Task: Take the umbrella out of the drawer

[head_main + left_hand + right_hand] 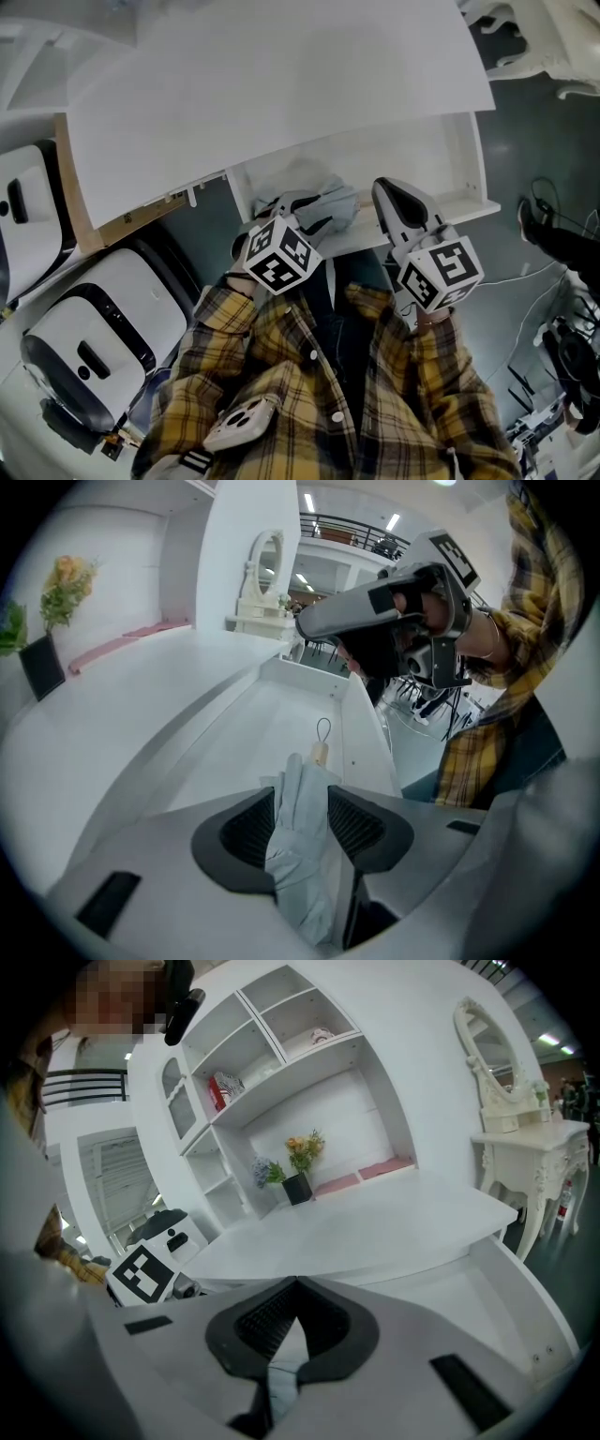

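A folded pale grey-blue umbrella [330,201] lies in the open white drawer [466,155] under the desk top [281,75]. My left gripper [298,214] reaches down onto it. In the left gripper view the jaws of the left gripper [300,794] stand open with the umbrella's fabric [302,846] between the pads. The umbrella's wooden end and its cord loop [322,745] point along the drawer floor. My right gripper [386,190] hovers over the drawer's right front, also seen in the left gripper view [394,607]. The tips of the right gripper [297,1282] meet, holding nothing.
Two white machines [94,347] [23,206] stand on the floor at the left of the desk. Cables and dark gear [562,328] lie on the floor at the right. Wall shelves with a flower pot [300,1183] and a dressing table with a mirror [511,1101] stand beyond.
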`<state>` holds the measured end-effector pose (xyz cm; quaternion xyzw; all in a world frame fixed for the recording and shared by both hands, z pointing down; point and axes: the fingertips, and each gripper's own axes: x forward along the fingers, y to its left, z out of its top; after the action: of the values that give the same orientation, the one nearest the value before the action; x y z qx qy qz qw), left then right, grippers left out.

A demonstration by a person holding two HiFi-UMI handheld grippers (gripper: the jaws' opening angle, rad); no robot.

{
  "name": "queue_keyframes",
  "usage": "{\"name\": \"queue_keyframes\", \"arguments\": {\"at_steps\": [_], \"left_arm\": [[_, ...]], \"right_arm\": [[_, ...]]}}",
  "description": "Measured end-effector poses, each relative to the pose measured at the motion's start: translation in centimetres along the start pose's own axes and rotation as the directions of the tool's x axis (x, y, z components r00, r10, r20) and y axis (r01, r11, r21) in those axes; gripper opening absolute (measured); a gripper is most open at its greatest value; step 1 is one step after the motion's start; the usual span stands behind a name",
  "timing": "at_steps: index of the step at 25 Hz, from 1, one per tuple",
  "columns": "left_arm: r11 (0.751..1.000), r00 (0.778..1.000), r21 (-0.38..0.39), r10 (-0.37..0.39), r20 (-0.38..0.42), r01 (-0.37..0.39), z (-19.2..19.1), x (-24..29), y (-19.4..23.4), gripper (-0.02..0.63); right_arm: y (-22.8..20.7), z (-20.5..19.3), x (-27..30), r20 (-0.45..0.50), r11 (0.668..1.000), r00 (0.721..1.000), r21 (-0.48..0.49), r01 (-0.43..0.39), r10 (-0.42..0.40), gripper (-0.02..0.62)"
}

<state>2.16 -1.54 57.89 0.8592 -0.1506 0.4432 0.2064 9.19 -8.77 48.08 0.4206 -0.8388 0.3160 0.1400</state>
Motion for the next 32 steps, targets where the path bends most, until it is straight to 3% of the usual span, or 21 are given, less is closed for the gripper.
{"name": "queue_keyframes", "arguments": {"at_steps": [12,32], "left_arm": [[0.987,0.98,0.144,-0.04,-0.195,0.069,-2.3,2.7,-0.5,0.32],[0.964,0.934,0.219,-0.064,-0.352,0.149,-5.6,6.9,-0.2,0.364]], "right_arm": [[-1.1,-0.9,0.4,-0.031,1.0,1.0,0.019,0.001,0.0,0.017],[-1.4,-1.9,1.2,-0.075,1.0,0.997,0.02,-0.02,0.021,0.017]]}}
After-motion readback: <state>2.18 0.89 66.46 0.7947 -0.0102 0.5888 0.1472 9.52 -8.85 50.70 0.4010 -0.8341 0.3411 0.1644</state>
